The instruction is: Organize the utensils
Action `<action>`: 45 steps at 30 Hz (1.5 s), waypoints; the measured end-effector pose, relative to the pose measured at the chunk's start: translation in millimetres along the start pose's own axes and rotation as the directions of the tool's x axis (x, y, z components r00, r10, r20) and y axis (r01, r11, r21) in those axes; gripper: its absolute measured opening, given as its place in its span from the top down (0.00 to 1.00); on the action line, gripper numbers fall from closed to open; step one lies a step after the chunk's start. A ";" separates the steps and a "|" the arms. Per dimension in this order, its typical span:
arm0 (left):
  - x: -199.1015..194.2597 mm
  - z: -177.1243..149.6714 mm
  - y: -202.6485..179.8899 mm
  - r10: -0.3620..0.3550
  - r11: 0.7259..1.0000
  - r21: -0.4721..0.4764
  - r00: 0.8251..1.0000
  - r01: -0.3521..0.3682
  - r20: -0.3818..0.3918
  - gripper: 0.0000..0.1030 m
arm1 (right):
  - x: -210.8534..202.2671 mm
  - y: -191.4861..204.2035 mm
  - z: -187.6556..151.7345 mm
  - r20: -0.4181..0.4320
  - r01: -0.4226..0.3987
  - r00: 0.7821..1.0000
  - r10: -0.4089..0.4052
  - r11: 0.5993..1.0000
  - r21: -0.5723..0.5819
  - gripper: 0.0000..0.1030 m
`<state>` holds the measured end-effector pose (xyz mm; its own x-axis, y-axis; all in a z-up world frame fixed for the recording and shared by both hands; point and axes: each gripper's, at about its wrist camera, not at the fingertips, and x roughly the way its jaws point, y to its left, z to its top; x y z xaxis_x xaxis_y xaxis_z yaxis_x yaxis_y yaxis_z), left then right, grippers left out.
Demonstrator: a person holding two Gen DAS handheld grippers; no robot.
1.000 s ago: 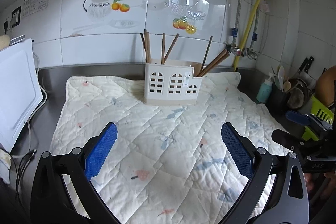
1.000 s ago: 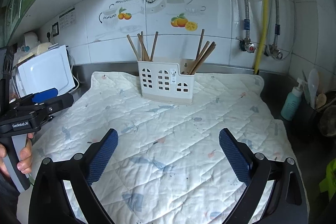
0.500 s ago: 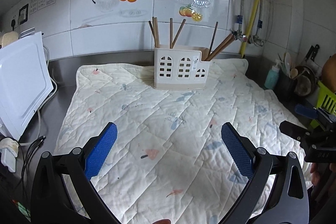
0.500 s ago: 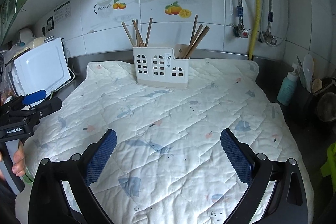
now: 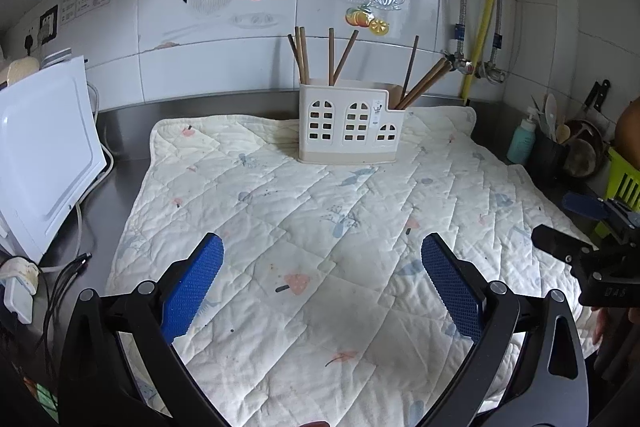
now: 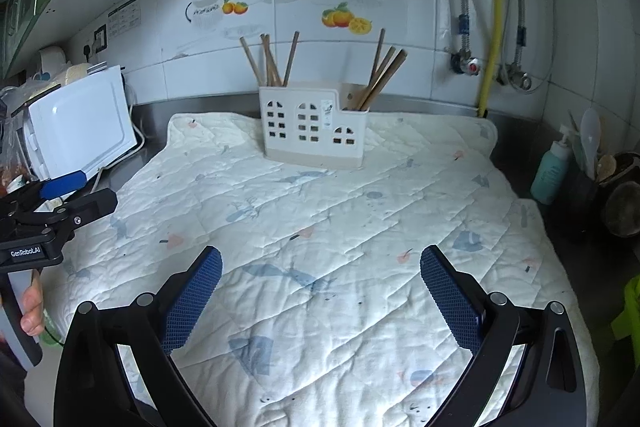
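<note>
A white utensil holder (image 5: 349, 123) with arched windows stands at the far edge of a quilted mat (image 5: 320, 227); it also shows in the right wrist view (image 6: 312, 125). Several wooden chopsticks (image 5: 320, 55) stand in its tall left part and several more (image 5: 420, 79) lean in its low right part. My left gripper (image 5: 322, 283) is open and empty over the near mat. My right gripper (image 6: 320, 291) is open and empty, also over the near mat. Each gripper shows at the other view's edge.
A white appliance (image 5: 40, 155) and cables (image 5: 60, 275) lie left of the mat. A teal bottle (image 5: 522, 143), a dark utensil pot (image 5: 556, 155) and a green basket (image 5: 622, 183) stand at the right. Pipes (image 5: 484, 27) run down the tiled wall.
Both grippers have drawn back from the holder, which now looks smaller and farther. Both stay open and empty.
</note>
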<state>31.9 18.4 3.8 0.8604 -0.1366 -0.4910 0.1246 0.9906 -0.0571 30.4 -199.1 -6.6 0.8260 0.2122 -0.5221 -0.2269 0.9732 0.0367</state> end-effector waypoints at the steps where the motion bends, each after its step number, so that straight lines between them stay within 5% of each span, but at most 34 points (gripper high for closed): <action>1: 0.1 -0.6 0.2 -0.002 1.000 0.000 1.000 0.002 0.000 0.05 | 0.8 0.7 -0.4 -0.001 -0.003 1.000 0.003 1.000 0.001 0.07; 26: 0.6 -1.8 -3.4 -0.054 0.998 0.010 0.998 0.054 -0.016 0.05 | 3.8 2.6 -1.3 -0.001 0.000 1.000 0.000 1.000 0.004 0.07; 45: 2.9 -3.6 -3.6 0.006 1.000 0.006 1.000 -0.006 -0.025 0.05 | 4.5 0.6 -1.7 0.008 0.002 1.000 -0.002 1.000 0.009 0.07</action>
<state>32.2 14.5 -0.6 0.8484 -0.1302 -0.5131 0.1227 0.9912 -0.0486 33.0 -197.7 -10.4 0.8305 0.2114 -0.5154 -0.2209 0.9743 0.0436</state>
